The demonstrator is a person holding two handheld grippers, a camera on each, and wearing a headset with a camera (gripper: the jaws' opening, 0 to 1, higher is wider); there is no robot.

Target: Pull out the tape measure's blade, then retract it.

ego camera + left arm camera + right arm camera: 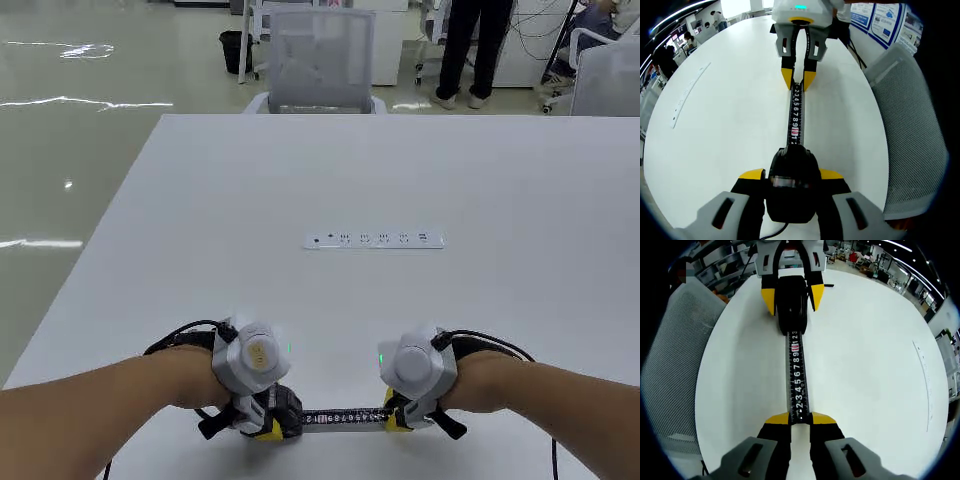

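Left hand-held gripper [792, 176]: clamped on the tape measure [792, 197], at the bench's [400, 170] near edge.
Right hand-held gripper [800, 418]: pinched the blade [797, 370] tip.
Blade: stretched between both.

Lower centre of the head view: the left gripper [268, 429] is covering most of the case [289, 412], and the right gripper [394, 414] is hiding the tip of the blade [345, 416]. Upper right, the edge is cutting off a person [475, 45] above the waist.

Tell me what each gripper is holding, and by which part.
Left gripper: the tape measure's black case, clamped by its two sides. Right gripper: the pulled-out blade, pinched at its free end.
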